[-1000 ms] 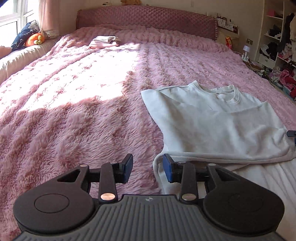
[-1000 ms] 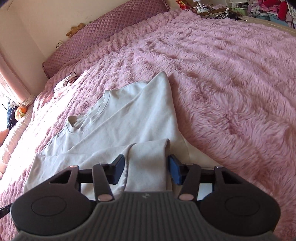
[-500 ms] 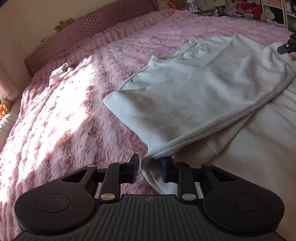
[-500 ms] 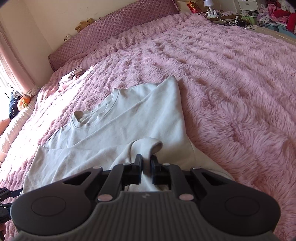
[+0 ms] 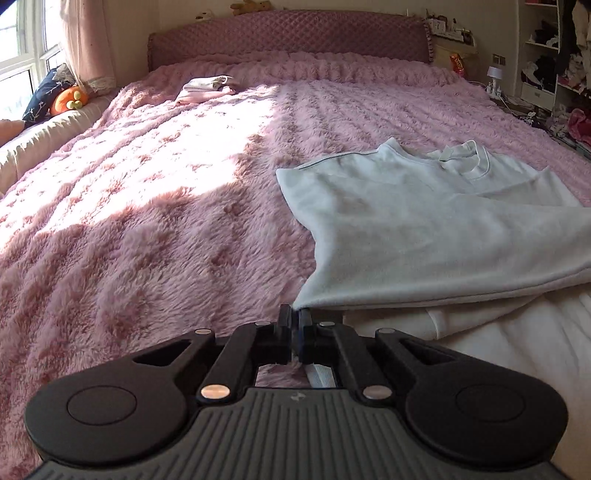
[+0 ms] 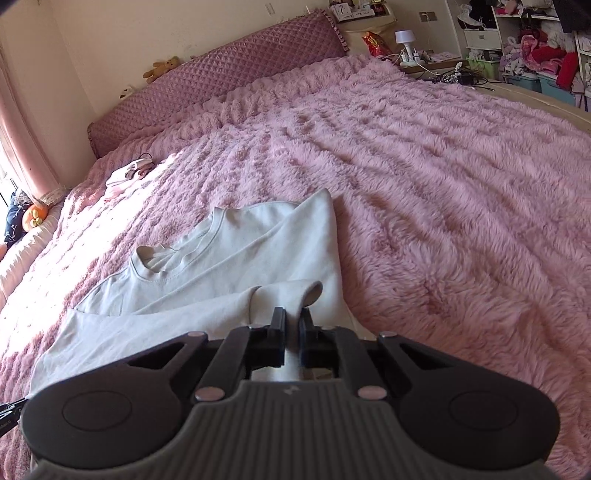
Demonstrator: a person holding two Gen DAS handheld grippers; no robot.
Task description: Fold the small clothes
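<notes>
A pale grey-white sweatshirt point(image 5: 424, 221) lies on the pink furry bedspread point(image 5: 147, 206), collar toward the headboard. My left gripper point(image 5: 294, 314) is shut on the near left hem corner of the sweatshirt and lifts it, so the fabric stretches taut to the right. In the right wrist view the sweatshirt point(image 6: 229, 266) lies partly folded, and my right gripper point(image 6: 291, 317) is shut on a bunched fold of it at the near right side. A white layer point(image 5: 498, 350) shows under the lifted hem.
A small stack of folded clothes point(image 5: 207, 86) lies near the quilted headboard point(image 5: 288, 35); it also shows in the right wrist view point(image 6: 127, 173). An orange plush toy point(image 5: 68, 100) sits by the window at left. Cluttered shelves point(image 5: 554, 55) and a nightstand point(image 6: 424, 55) stand at right.
Both grippers closed from open onto the sweatshirt's near edge. The left one now holds the hem corner raised and the fabric pulls taut.
</notes>
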